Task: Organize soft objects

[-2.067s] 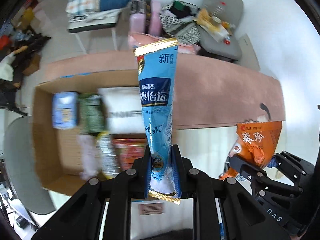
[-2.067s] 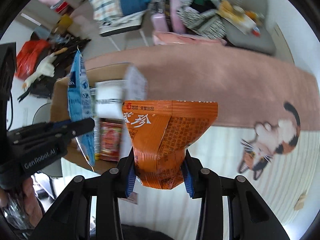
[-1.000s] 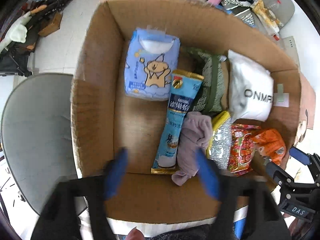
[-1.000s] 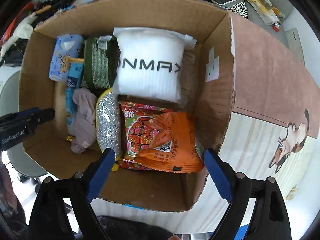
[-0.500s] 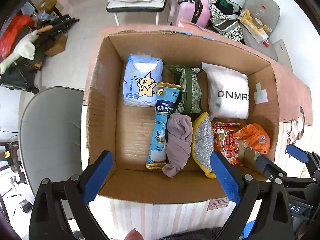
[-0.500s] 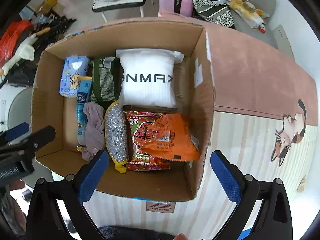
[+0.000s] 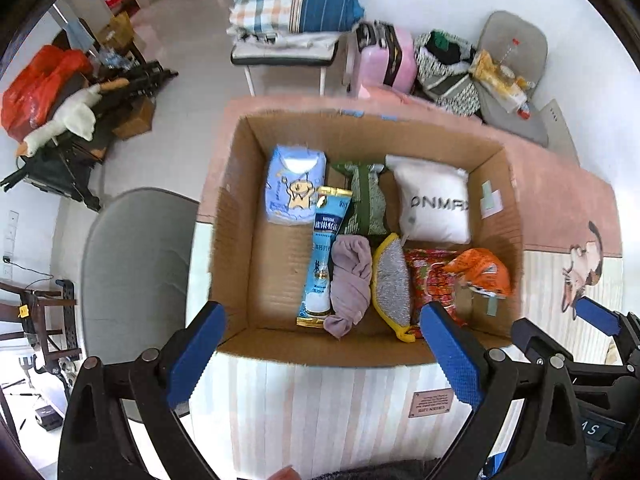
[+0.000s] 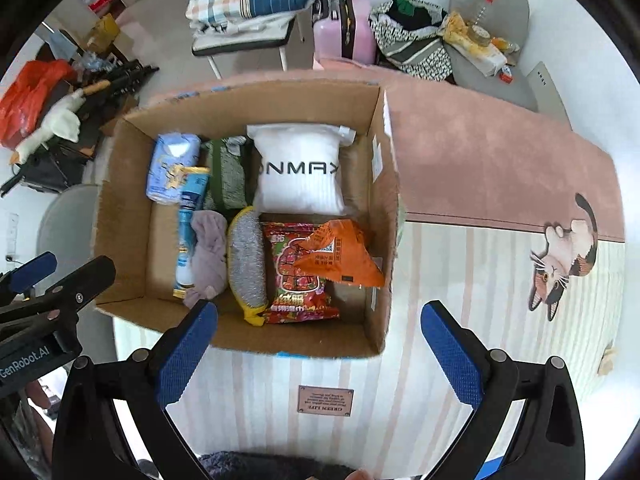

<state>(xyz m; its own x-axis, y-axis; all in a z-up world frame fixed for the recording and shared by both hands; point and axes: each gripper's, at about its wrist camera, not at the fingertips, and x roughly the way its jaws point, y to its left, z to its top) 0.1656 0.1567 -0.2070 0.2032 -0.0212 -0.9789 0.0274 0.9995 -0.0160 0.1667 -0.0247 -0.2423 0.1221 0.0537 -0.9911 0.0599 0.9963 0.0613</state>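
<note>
An open cardboard box (image 7: 236,248) (image 8: 124,208) stands on the striped mat and holds soft packs. The blue Nestle pouch (image 7: 326,248) (image 8: 187,232) lies in its left half beside a mauve cloth (image 7: 350,280). The orange snack bag (image 7: 480,270) (image 8: 340,256) lies on a red snack pack (image 8: 296,276) at the right. A white ONMAX pillow pack (image 7: 434,204) (image 8: 300,172) lies at the back. My left gripper (image 7: 324,344) is open and empty, above the box's near edge. My right gripper (image 8: 320,348) is open and empty, also near that edge.
In the box also lie a light blue tissue pack (image 7: 294,184), a green pack (image 7: 364,200) and a silver scrub pad (image 7: 392,284). A grey chair (image 7: 132,264) stands left of the box. A pink mat (image 8: 492,168) with a cat picture (image 8: 564,256) lies to the right.
Both grippers held packs above the mat, then let them go in the box: the blue pouch at left, the orange bag at right. Both have since pulled back, open.
</note>
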